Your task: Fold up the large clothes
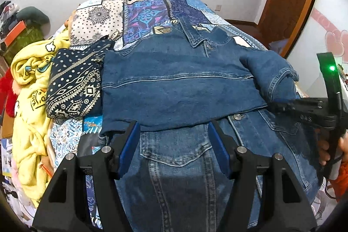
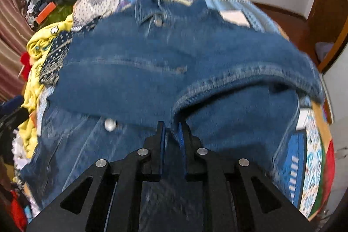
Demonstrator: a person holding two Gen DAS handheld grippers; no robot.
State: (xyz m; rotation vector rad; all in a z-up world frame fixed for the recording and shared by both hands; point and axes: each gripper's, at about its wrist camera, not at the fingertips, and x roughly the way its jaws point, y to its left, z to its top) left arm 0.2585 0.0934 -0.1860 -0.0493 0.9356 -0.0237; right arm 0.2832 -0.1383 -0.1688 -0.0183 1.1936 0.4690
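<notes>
One blue denim jacket lies across the bed with the blue patchwork bedspread, and two grippers are at it.

The jacket lies face up near the front edge of the bed, its collar towards the far edge, and one sleeve is folded across the chest. The left gripper hovers over the lower front of the jacket with its two blue pads wide apart and nothing between them. The right gripper has its jaws pressed together on a fold of the sleeve cloth by one silver metal button. At the left edge of the bed lie one dark patterned folded cloth and one yellow fleece blanket.
</notes>
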